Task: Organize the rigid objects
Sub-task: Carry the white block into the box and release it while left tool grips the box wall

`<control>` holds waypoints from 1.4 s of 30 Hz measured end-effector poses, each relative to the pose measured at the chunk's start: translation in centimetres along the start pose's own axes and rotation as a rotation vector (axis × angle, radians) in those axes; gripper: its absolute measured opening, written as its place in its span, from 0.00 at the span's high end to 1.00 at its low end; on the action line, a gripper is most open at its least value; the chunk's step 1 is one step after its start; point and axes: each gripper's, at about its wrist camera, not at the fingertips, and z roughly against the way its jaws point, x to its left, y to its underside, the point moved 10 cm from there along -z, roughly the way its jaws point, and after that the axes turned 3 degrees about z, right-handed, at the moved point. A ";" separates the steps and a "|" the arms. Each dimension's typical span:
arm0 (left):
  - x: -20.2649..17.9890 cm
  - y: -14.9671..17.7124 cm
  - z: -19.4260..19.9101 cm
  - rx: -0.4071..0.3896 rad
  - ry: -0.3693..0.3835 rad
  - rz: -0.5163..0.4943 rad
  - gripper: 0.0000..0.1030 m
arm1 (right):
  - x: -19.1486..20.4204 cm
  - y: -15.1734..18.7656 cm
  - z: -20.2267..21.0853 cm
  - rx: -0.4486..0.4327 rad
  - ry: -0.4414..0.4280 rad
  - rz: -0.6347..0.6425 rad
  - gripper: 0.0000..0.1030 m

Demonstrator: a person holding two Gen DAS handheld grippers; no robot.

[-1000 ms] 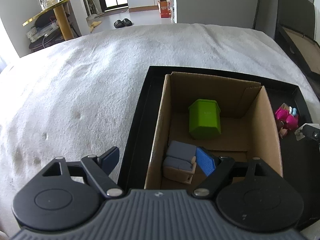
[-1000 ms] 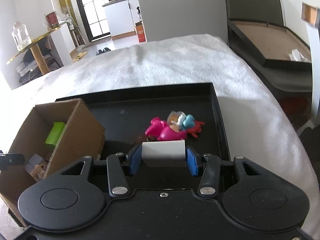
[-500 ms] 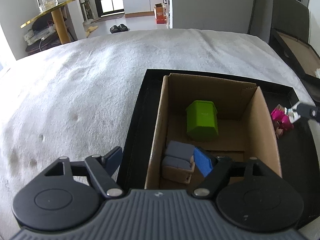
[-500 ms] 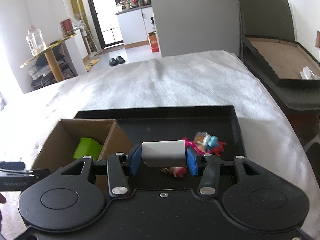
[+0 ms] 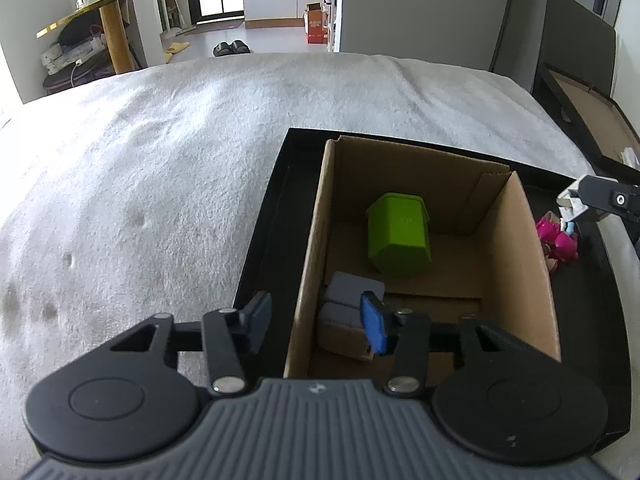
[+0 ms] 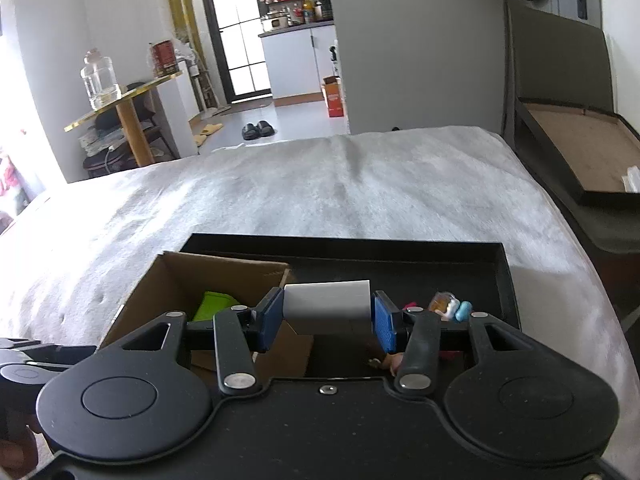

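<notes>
Two tongs | right gripper [image 6: 325, 320] clamped on white block [image 6: 327, 306] above tray [image 6: 505, 276] | left gripper [image 5: 316, 322] closing, empty, straddling box [image 5: 310, 264] wall

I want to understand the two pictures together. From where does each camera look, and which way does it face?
Left wrist: sits on the left gripper, looking down into the cardboard box; its jaws are closing astride the box's left wall.
Right wrist: sits on the right gripper, looking across the black tray; its fingers clamp a white block.
Shared: the box, the tray, the green container, the pink toys and the white bed cover.
</notes>
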 end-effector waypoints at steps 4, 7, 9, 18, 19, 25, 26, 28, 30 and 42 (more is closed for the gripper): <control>0.2 0.2 -0.1 0.004 0.027 0.014 0.68 | 1.1 -0.1 -0.2 -0.001 -0.019 0.019 0.55; 0.5 0.1 -0.2 0.002 0.032 0.024 0.73 | 1.9 -0.2 -0.5 -0.001 -0.025 0.043 0.55; 0.6 0.2 -0.3 0.007 0.046 0.032 0.79 | 2.5 -0.4 -0.6 -0.006 -0.032 0.054 0.55; 1.3 0.4 -0.2 0.001 0.066 0.056 0.91 | 6.3 0.0 -1.8 0.012 -0.078 0.137 0.55; 1.3 0.4 -0.1 0.000 0.067 0.053 0.91 | 6.8 0.1 -2.0 0.013 -0.084 0.152 0.55; 1.6 0.5 -0.1 0.003 0.082 0.065 0.91 | 8.2 1.2 -3.1 0.051 -0.095 0.200 0.55; 1.6 0.4 -0.1 0.004 0.084 0.065 0.91 | 8.2 1.3 -3.4 0.056 -0.094 0.203 0.55; 1.6 0.4 -0.2 0.005 0.087 0.068 0.91 | 8.2 1.5 -3.7 0.062 -0.082 0.213 0.55; 1.7 0.4 -0.3 0.006 0.092 0.071 0.90 | 8.0 1.6 -4.1 0.065 -0.064 0.224 0.55; 1.5 0.3 -0.3 0.015 0.087 0.074 0.89 | 7.2 1.3 -4.1 0.040 0.012 0.271 0.49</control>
